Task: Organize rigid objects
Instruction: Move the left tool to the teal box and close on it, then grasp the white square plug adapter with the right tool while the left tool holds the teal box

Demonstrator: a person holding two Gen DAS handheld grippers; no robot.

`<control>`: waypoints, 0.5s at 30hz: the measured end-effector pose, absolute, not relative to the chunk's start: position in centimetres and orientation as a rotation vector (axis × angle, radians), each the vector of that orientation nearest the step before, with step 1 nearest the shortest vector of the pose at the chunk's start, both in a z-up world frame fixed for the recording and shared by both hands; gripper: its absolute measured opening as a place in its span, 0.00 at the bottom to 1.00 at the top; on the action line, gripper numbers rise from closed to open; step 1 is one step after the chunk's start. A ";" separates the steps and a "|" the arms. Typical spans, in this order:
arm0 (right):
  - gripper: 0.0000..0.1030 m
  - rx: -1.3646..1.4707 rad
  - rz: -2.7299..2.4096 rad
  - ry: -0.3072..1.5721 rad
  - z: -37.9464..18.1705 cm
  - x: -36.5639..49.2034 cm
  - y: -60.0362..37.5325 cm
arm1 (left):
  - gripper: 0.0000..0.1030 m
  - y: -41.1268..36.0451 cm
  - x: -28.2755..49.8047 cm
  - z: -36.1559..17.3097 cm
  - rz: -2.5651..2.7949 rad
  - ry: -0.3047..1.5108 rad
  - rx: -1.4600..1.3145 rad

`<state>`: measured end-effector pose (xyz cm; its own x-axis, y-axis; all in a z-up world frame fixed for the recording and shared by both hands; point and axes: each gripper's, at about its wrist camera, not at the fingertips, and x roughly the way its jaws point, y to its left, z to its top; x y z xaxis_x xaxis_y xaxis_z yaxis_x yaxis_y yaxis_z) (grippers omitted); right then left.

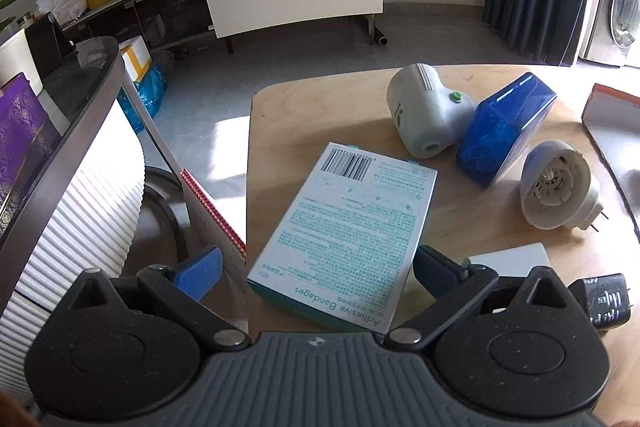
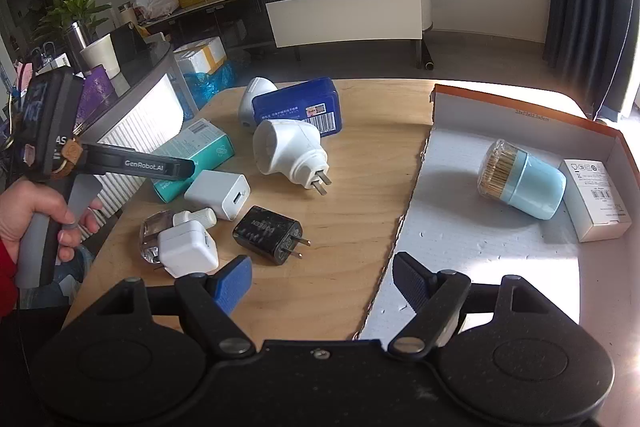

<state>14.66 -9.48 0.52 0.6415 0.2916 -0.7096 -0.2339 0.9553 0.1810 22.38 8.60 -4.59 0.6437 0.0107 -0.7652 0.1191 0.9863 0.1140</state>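
Note:
A teal-and-white adhesive bandage box (image 1: 344, 227) lies flat on the wooden table (image 1: 280, 115), between the fingers of my left gripper (image 1: 318, 273), which is open; the left pad stands clear of the box. Beyond it lie a white plug-in device (image 1: 424, 111), a blue box (image 1: 504, 131) and a round white adapter (image 1: 556, 187). My right gripper (image 2: 322, 281) hangs open and empty over the near edge of a shallow cardboard box (image 2: 520, 99). That box holds a light-blue toothpick holder (image 2: 520, 183) and a small white carton (image 2: 596, 199). The black charger (image 2: 268, 233) and white chargers (image 2: 218, 195) lie loose.
A white ribbed cabinet (image 1: 80, 195) and a red spiral notebook (image 1: 214, 211) stand close against the table's left edge. A person's hand (image 2: 32, 211) holds the left tool there. A clear bottle (image 2: 154, 235) sits by a white cube charger (image 2: 188, 253).

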 end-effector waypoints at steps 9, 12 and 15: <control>0.89 0.000 0.518 0.817 -0.2 14.2 -4.0 | 0.75 8.4 22.5 -5.1 -0.139 0.819 0.088; 0.89 -0.035 0.551 0.822 -0.7 14.6 -2.2 | 0.69 8.2 21.9 -4.8 -0.140 0.821 0.061; 0.89 -0.054 0.583 0.812 -1.0 15.1 -1.0 | 0.69 8.7 21.1 -4.3 -0.103 0.819 0.009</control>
